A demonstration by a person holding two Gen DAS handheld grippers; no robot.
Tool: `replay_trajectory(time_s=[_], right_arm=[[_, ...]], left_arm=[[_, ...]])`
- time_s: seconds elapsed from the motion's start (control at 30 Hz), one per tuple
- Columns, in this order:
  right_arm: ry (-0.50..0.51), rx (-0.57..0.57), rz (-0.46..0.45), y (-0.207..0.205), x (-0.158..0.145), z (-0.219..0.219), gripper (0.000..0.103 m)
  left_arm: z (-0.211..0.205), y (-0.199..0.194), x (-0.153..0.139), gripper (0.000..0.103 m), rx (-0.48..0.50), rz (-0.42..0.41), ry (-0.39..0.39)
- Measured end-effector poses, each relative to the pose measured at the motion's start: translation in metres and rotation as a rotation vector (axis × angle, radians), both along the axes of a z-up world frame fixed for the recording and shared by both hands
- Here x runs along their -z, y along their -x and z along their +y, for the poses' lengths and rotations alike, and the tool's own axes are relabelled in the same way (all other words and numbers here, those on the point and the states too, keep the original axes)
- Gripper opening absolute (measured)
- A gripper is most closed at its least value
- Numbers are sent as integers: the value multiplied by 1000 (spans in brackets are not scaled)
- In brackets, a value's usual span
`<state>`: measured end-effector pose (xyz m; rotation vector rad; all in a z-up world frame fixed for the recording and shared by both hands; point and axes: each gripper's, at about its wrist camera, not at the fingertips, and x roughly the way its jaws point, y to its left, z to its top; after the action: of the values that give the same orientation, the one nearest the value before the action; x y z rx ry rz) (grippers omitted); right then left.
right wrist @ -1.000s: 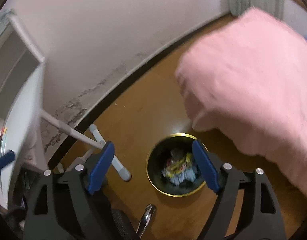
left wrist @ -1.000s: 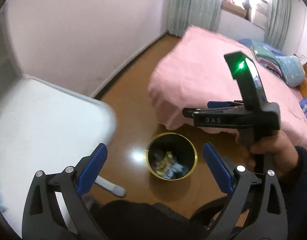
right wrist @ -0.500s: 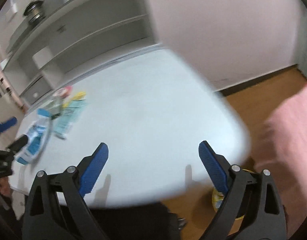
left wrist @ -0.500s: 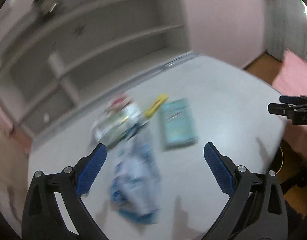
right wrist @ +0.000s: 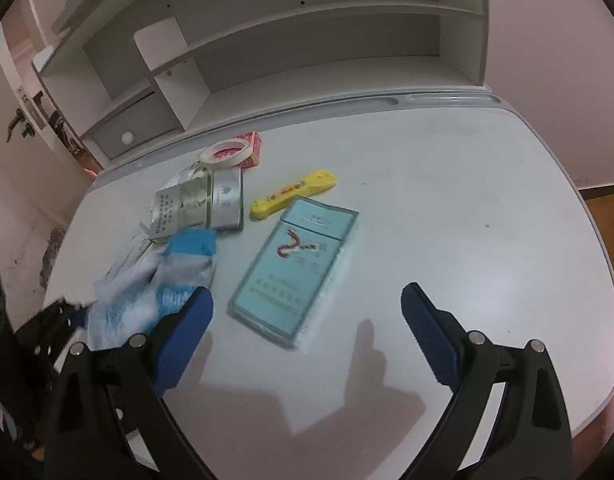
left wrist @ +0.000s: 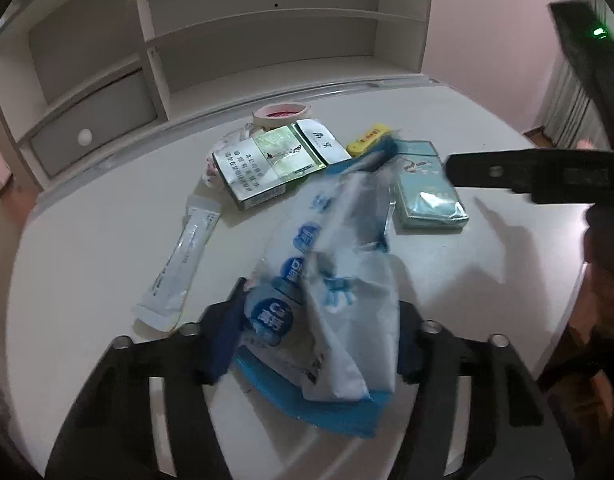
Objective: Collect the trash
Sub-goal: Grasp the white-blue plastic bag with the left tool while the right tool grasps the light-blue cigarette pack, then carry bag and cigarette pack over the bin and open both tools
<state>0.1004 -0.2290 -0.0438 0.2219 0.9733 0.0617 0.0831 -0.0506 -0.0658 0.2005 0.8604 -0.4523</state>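
Observation:
My left gripper (left wrist: 319, 340) is shut on a crumpled blue and white plastic wrapper (left wrist: 331, 280), which stands up between its pads above the white desk (left wrist: 487, 272). The wrapper also shows in the right wrist view (right wrist: 147, 284). My right gripper (right wrist: 307, 328) is open and empty, low over the desk, just in front of a teal cigarette pack (right wrist: 295, 268), also in the left wrist view (left wrist: 425, 188). A silver-green cigarette pack (left wrist: 267, 164), a yellow wrapper (right wrist: 293, 194), a long white sachet (left wrist: 179, 264) and crumpled paper lie on the desk.
A roll of white tape (right wrist: 223, 152) on a red box (right wrist: 251, 148) stands at the back of the desk. A white shelf unit (right wrist: 307, 60) with a drawer rises behind. The desk's right edge (right wrist: 599, 240) drops to a wood floor.
Both grippers swung up from the floor bin to the desk. My left gripper closed on the blue and white wrapper and raised it. My right gripper stayed open and came close to the teal pack.

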Motion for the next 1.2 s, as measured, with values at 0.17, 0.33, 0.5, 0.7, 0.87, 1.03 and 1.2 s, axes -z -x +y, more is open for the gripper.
replay_trajectory(time_s=[0.17,0.33,0.5,0.7,0.87,1.03,1.2], right_arm=[[41,15,40,-17,10,6,92],[129,23,75,-33,24,19,92],[203,-7,68,-34,30,29,66],[169,7,17,-5,13,-6,60],[109,97,-34,42,0,-69,60],[79,270,-87,108,-3,-152,61],[60,477,-85,189,12,-245,61]], left_arm=[[17,-1,-17,48,-46,-32,39],[26,-1,-22,48,-64,-42,61],[27,-1,-21,48,-81,-51,53],[9,5,-28,48,-53,-67,55],[-33,17,-35,48,29,-70,55],[-96,31,-40,48,151,-65,60],[-183,52,-39,48,337,-13,93]])
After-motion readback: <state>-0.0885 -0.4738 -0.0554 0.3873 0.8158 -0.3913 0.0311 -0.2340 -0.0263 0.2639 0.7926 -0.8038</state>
